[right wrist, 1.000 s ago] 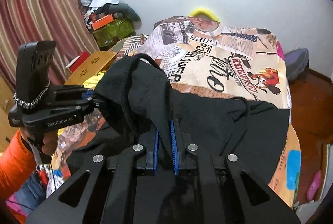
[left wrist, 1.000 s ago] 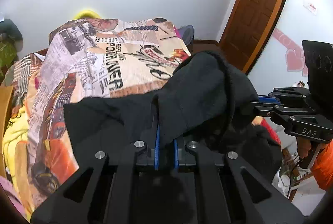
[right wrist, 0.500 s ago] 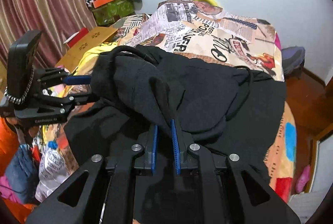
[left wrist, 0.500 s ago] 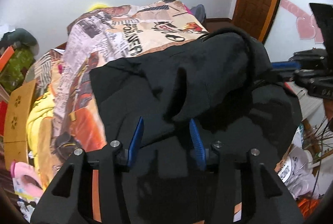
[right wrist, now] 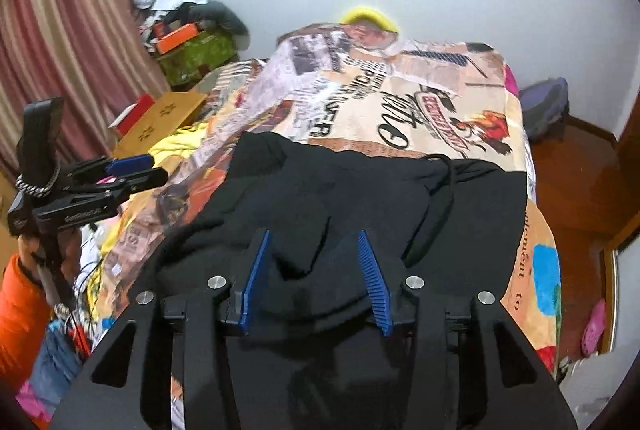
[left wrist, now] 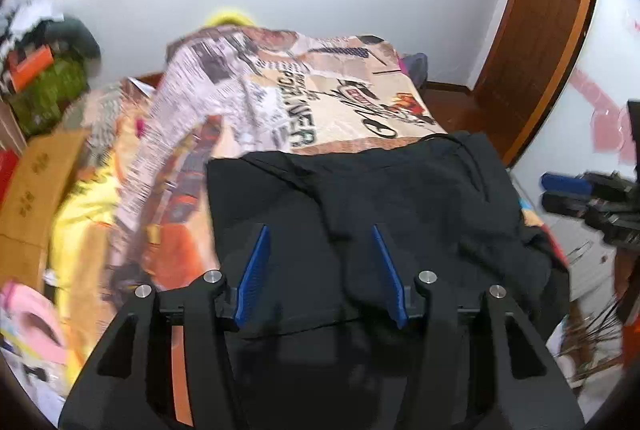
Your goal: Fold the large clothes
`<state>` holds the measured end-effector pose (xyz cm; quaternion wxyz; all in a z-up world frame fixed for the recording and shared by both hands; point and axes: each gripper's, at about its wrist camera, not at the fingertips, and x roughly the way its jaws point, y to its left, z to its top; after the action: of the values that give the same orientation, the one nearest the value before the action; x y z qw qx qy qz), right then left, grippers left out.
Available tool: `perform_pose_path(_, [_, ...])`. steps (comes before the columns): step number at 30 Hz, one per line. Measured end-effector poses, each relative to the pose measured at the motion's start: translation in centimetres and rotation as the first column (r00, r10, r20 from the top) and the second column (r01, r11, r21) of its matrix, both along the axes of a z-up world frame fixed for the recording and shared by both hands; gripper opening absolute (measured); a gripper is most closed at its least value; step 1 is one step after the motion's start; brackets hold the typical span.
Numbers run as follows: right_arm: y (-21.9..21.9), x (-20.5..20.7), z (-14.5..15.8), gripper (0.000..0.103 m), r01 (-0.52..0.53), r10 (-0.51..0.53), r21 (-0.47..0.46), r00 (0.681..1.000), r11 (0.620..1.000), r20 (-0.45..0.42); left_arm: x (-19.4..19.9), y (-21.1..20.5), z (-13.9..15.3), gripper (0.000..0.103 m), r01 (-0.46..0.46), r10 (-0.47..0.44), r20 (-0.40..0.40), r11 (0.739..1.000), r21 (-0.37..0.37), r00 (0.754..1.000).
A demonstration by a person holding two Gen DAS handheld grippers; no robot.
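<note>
With both the left gripper and right gripper opening, unpinched, the black garment's loose fold may slump crooked.

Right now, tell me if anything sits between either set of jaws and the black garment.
Nothing visible does. The black garment lies directly under the left gripper and right gripper, whose jaws are opening over it.
</note>
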<state>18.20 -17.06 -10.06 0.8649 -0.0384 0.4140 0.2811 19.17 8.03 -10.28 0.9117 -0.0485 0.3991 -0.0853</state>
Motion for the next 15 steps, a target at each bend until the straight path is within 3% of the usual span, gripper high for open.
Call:
perform_pose_path(5, [0.4, 0.7, -3.2, 0.041, -0.008, 0.005, -0.046, 0.998, 0.999, -0.064, 1.7, -2.7, -3.6, 0.051, 0.065, -0.077, -0.099, 0.991, -0.116, 0.992])
perform_pose_path(11, [-0.6, -0.2, -6.5, 0.041, -0.019, 0.008, -0.11, 0.995, 0.994, -0.101, 1.5, -5.7, -7.8, 0.051, 0.107, -0.11, -0.167, 0.994, -0.025, 0.98])
perform_pose_path(15, [-1.4, -0.9, -6.9, 0.041, -0.031, 0.022, -0.087, 0.994, 0.996, -0.105, 0.9, -6.7, -10.5, 0.052, 0.129, -0.121, -0.21, 0.991, 0.025, 0.97])
